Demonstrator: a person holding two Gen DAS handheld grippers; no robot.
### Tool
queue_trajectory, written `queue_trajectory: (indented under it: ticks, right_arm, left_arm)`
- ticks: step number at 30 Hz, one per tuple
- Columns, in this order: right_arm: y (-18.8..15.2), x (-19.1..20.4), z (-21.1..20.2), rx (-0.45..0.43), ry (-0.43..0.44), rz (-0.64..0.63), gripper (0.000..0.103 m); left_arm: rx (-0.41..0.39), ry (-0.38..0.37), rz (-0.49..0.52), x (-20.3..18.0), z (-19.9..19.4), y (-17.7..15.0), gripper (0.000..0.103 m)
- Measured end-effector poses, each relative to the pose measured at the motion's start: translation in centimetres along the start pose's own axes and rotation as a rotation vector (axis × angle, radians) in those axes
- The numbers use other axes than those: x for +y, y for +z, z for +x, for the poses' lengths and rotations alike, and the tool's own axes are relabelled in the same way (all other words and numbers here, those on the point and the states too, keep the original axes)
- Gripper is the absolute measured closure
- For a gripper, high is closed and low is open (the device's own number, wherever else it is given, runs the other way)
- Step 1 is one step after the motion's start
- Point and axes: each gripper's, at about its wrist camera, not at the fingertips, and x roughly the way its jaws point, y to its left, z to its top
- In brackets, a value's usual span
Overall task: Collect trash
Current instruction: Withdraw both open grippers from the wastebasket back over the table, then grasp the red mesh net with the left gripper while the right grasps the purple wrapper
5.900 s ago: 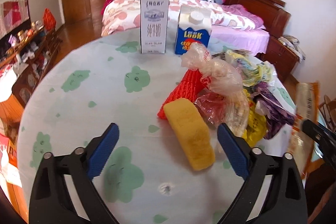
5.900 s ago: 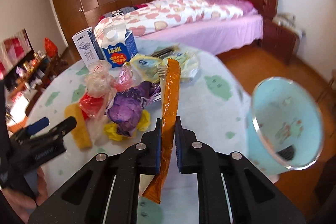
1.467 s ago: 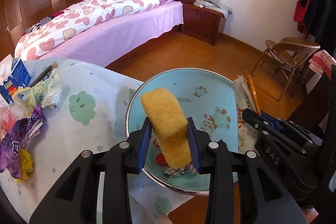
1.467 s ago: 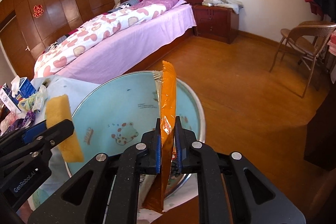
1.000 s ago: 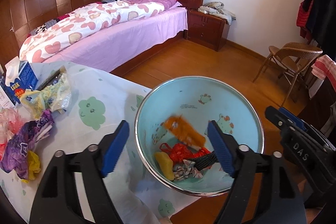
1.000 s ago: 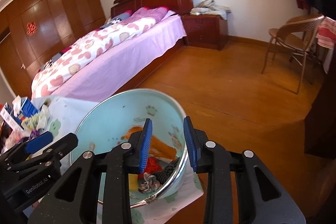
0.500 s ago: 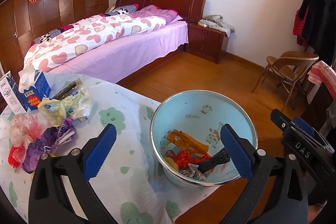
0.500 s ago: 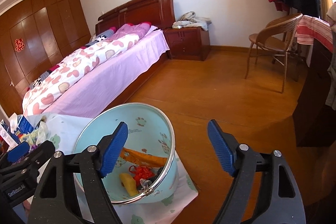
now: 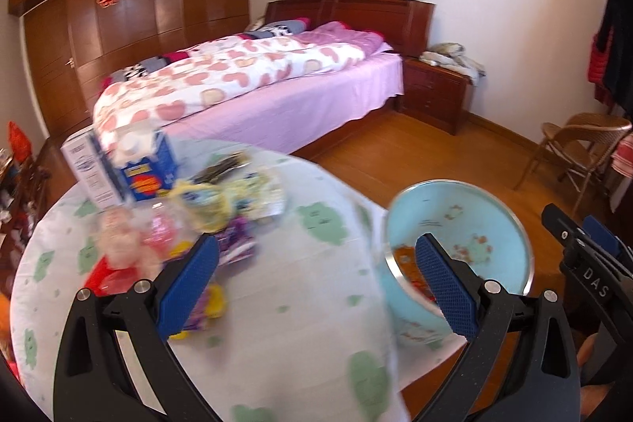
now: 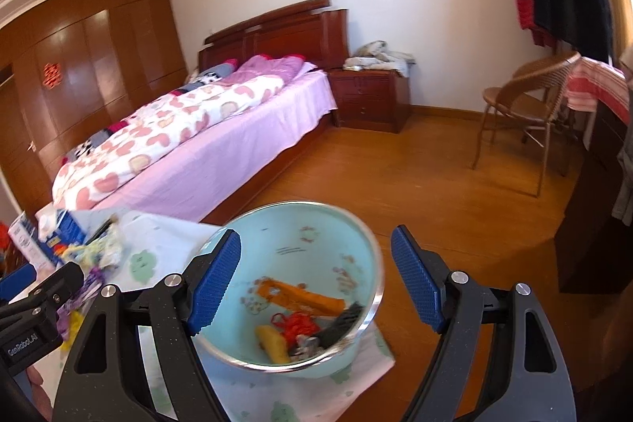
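Observation:
My left gripper point(image 9: 316, 263) hangs open and empty over the round table point(image 9: 308, 323), between the trash pile and the light blue bin point(image 9: 494, 220). The blurred pile holds a purple wrapper point(image 9: 237, 242), a clear bag point(image 9: 126, 236) and yellow-green bags point(image 9: 221, 196). My right gripper point(image 10: 316, 252) is open and empty, above and in front of the bin point(image 10: 300, 236). Inside the bin lie an orange wrapper point(image 10: 304, 297), a yellow sponge point(image 10: 273, 343) and a red net point(image 10: 296, 327).
A blue carton point(image 9: 148, 169) and a white carton point(image 9: 87, 165) stand at the table's far side. The bin sits at the table's right edge. Beyond are a bed point(image 9: 257, 86), a nightstand point(image 10: 372, 97) and a wicker chair point(image 10: 526, 101) on the wooden floor.
Both grippers opened: the sponge and the orange wrapper dropped into the bin. Both have since risen and drawn back, and the left view has swung left toward the trash pile.

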Motion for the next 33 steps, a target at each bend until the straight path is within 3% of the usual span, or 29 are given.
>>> queue_trajectory:
  ticks: [13,23,26,33]
  right_arm:
    - [-2.3,9.3,-0.5,0.056,0.129,-0.131,0.026]
    - [-4.1,16.4,-0.4,0.098,0.243,-0.231,0.028]
    - [-4.4,18.0,-0.2,0.113,0.271,-0.243,0.032]
    - [-4.9,22.7,1.2,0.197,0.383,-0.250,0.032]
  left_arm:
    - [0.029,0.104,-0.091,9.3,-1.3,-2.6,0.006]
    - [0.081,0.215,-0.186,19.9,-1.3,-6.3,0.007]
    - [0.101,0.229,-0.214,22.6,-0.8,-6.9,0.007]
    - [0.135,0.206,-0.224,24.8,1.3,-6.8,0.014]
